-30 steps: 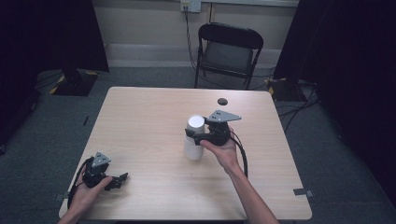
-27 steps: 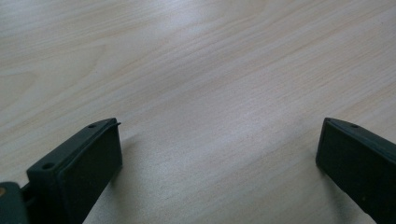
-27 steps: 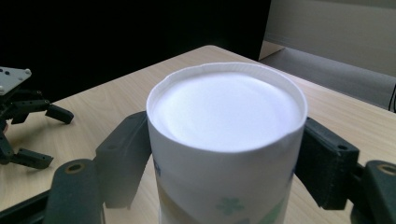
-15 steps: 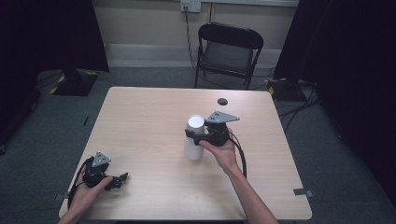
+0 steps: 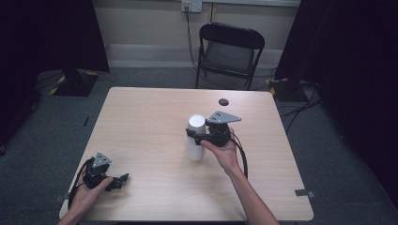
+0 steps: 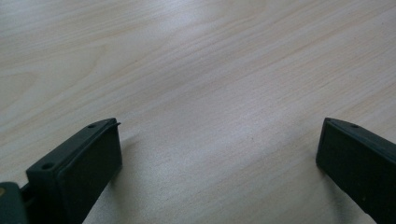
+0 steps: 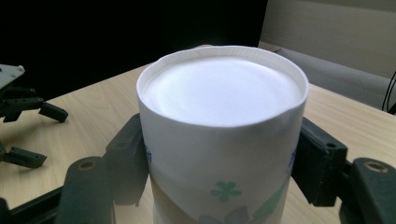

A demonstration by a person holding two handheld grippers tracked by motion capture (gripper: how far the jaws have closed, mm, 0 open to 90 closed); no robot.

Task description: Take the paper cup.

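A white paper cup [image 5: 193, 151] with a green flower print stands upside down near the middle of the table [image 5: 141, 122]. My right gripper [image 5: 195, 136] reaches in from the cup's right side, level with its upper part. In the right gripper view the cup [image 7: 224, 93] sits between the two jaws, and both pads [image 7: 317, 161] press its sides. Those jaws have just been closing on it. My left gripper [image 5: 118, 181] rests on the table's front left corner, open, with bare wood between its jaws [image 6: 219, 135].
A small dark round thing [image 5: 223, 101] lies near the table's far edge. A black folding chair [image 5: 230, 51] stands behind the table. Cables trail from both grippers. The left gripper [image 7: 39, 135] lies far off at the left of the right gripper view.
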